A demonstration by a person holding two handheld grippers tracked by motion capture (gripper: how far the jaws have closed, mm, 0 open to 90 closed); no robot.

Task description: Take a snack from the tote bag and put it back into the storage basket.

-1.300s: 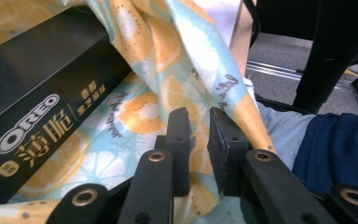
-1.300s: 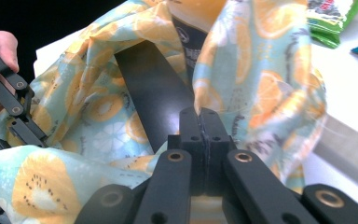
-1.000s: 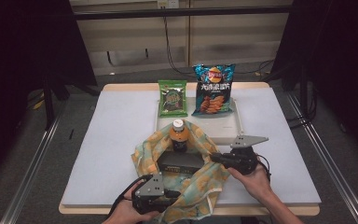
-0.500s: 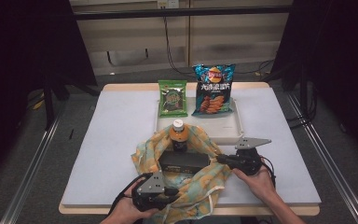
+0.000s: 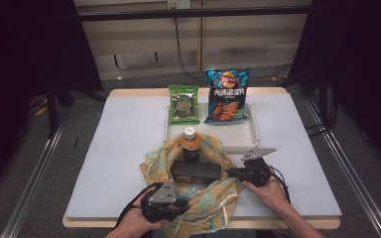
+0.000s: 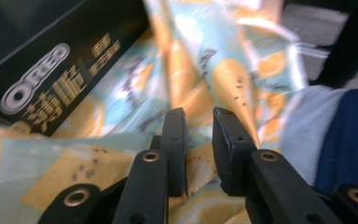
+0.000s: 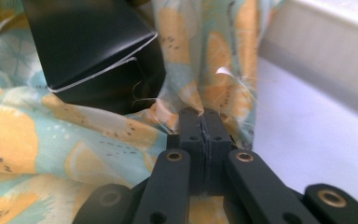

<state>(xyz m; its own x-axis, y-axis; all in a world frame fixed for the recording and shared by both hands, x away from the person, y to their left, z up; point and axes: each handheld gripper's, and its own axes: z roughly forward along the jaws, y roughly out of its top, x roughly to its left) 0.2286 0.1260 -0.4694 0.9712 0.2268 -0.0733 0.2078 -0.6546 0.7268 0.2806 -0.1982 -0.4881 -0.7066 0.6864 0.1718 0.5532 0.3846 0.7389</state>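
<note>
Right gripper view: right gripper [image 7: 204, 122] jaws pressed together, pinching a fold of cloth [image 7: 74, 140] right at the tips. Black box [image 7: 88, 51] sits just up-left of the fingertips, its corner close to them, resting on the cloth. White tray wall [image 7: 326, 28] off to the upper right, table [image 7: 307, 140] bare on that side.

Left gripper view: left gripper [image 6: 199, 122] jaws narrow, a small gap between the pads, cloth [image 6: 205, 70] bunched in and ahead of the gap; can't tell whether the pads actually press it. Box [image 6: 51, 60] with Oreo print up-left of the fingers, lying on the cloth.

High view: cloth [image 5: 203, 198] spread at the near table edge, box [image 5: 196, 170] in its middle, bottle [image 5: 190, 144] upright just behind the box. Left gripper [image 5: 164, 202] at the cloth's near edge, right gripper [image 5: 250, 171] at its right edge beside the box. Tray [image 5: 250, 136] behind, with green bag [image 5: 184, 104] and blue chip bag [image 5: 226, 95] standing at its far end.
</note>
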